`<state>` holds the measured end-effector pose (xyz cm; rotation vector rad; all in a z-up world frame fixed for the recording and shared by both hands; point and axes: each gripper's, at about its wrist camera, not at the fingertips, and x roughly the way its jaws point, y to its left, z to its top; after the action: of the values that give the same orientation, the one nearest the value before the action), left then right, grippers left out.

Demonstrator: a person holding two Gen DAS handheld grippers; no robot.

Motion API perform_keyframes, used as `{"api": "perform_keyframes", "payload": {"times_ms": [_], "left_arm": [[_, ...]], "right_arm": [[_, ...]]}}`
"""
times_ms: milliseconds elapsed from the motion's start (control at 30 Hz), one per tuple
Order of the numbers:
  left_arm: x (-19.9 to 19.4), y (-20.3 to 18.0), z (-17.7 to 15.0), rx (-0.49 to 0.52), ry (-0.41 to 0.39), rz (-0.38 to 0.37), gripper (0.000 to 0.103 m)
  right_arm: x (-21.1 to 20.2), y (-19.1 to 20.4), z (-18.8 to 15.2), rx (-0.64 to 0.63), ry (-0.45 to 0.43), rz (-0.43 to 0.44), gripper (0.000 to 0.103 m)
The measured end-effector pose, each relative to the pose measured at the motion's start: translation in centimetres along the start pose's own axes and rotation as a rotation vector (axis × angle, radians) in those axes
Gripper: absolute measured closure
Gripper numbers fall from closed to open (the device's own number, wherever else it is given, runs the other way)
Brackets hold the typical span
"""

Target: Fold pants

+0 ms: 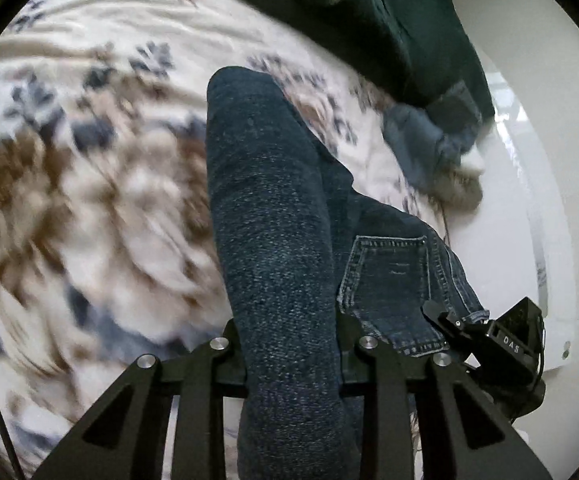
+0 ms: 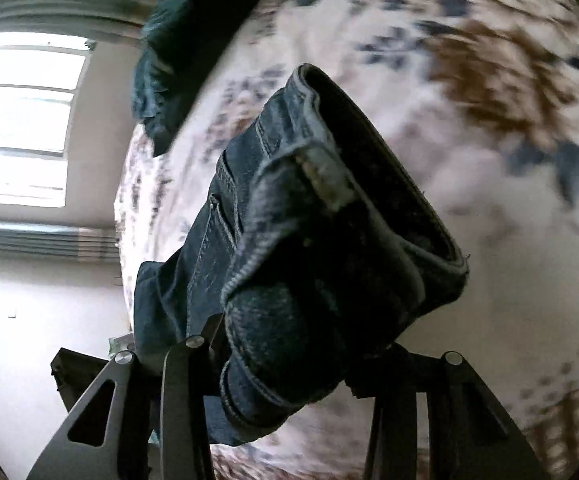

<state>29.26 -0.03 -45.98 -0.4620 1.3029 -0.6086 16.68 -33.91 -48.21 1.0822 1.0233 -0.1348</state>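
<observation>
The pair of dark blue denim pants (image 1: pixel 273 240) is clamped between the fingers of the left gripper (image 1: pixel 293 344); from there one long leg is stretched straight ahead of it and hangs above the cream bedspread printed with brown and blue leaves (image 1: pixel 89 200). A stitched back pocket (image 1: pixel 389 272) is seen just right of that gripper, and beside it the right gripper (image 1: pixel 445 320) is closed on the same garment. In the right wrist view the bunched denim (a rolled hem or waistband edge, which one cannot be told) (image 2: pixel 329 240) is pinched in the right gripper (image 2: pixel 289 352) and fills the space directly ahead of its fingers.

One pair of pants is counted, and two grippers. A single heap of dark green and blue clothing (image 1: pixel 389 32) is piled far ahead and to the right of the left gripper.

The edge of the bed is met to the right of the left gripper, with pale floor (image 1: pixel 529 160) beyond. Left of the right gripper a bright window (image 2: pixel 25 120) and a white wall are seen. Open bedspread is left ahead of both grippers.
</observation>
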Motion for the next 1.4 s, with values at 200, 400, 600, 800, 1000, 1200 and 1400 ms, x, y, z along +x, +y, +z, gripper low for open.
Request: {"api": "perform_keyframes", "payload": {"times_ms": [200, 400, 600, 800, 1000, 1200, 1400], "left_arm": [[-5.9, 7.7, 8.4, 0.014, -0.066, 0.055, 0.079], [-8.8, 18.2, 17.8, 0.025, -0.122, 0.150, 0.079], [-6.9, 27.8, 24.9, -0.009, -0.122, 0.177, 0.079], [-5.2, 31.9, 25.3, -0.039, -0.052, 0.150, 0.065], [-8.5, 25.4, 22.4, 0.063, -0.089, 0.554, 0.028], [-12.5, 19.8, 19.2, 0.098, -0.136, 0.691, 0.007], [-16.1, 13.2, 17.2, 0.100, -0.192, 0.741, 0.007]], "right_arm": [[8.9, 9.7, -1.6, -0.023, -0.005, 0.069, 0.059], [23.7, 20.0, -2.2, -0.073, 0.026, 0.137, 0.059], [37.6, 25.5, -1.0, -0.136, 0.058, 0.128, 0.060], [42.0, 25.7, -1.3, -0.200, 0.117, 0.027, 0.047], [39.6, 28.4, -1.1, -0.414, 0.141, -0.274, 0.007], [33.5, 34.7, -2.6, -0.651, 0.007, -0.567, 0.005], [20.9, 37.5, -6.1, -0.719, -0.120, -0.599, 0.005]]}}
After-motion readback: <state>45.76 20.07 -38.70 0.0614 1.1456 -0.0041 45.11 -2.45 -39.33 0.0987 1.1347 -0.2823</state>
